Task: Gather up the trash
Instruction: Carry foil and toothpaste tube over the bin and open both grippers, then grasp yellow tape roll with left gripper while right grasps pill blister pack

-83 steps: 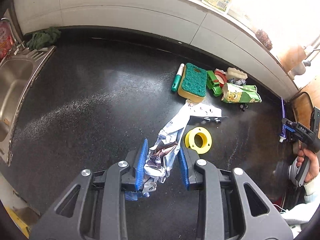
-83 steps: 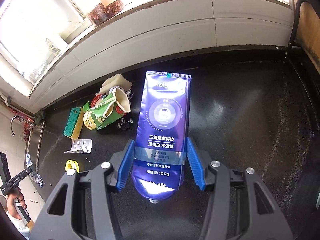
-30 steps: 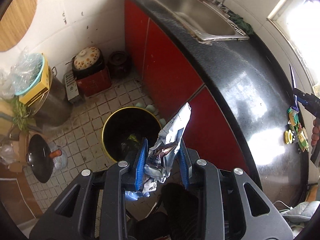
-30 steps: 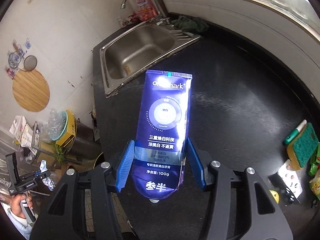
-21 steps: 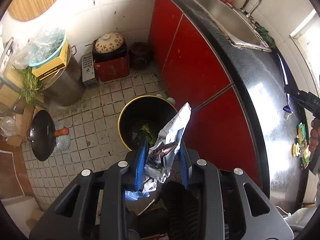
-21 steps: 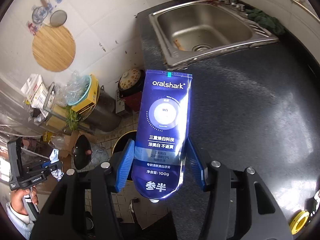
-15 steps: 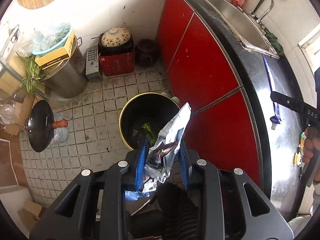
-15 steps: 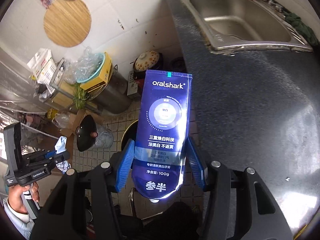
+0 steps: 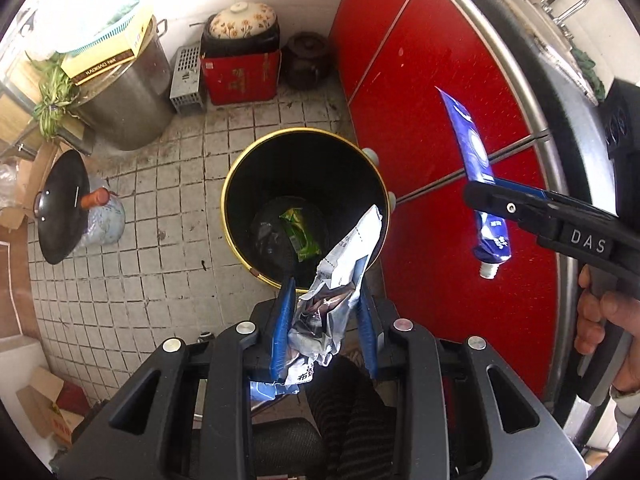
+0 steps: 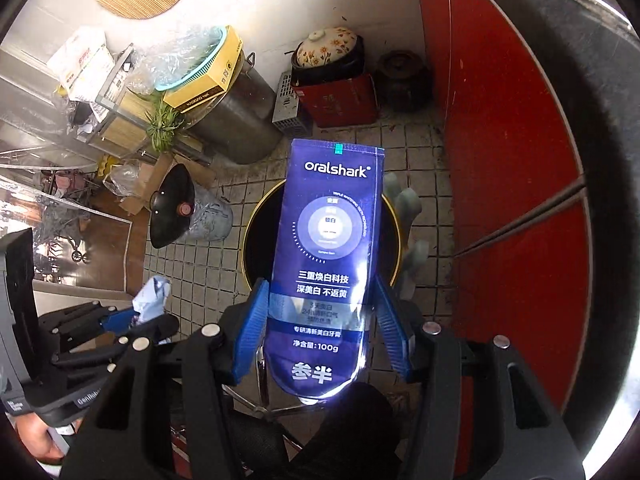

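Blue toothpaste tube, silver-white crumpled wrapper — black bin, gold-rimmed.

The floor is made of small pale tiles with dark lines between them. A round black bin with a gold rim is standing on it, just beside the red cupboard doors. A red box is sitting by the wall, with a dark brown pot beside it. A big metal pot is standing to the left. A black lid is lying on a pale bag. Cardboard boxes are sitting in the near corner.
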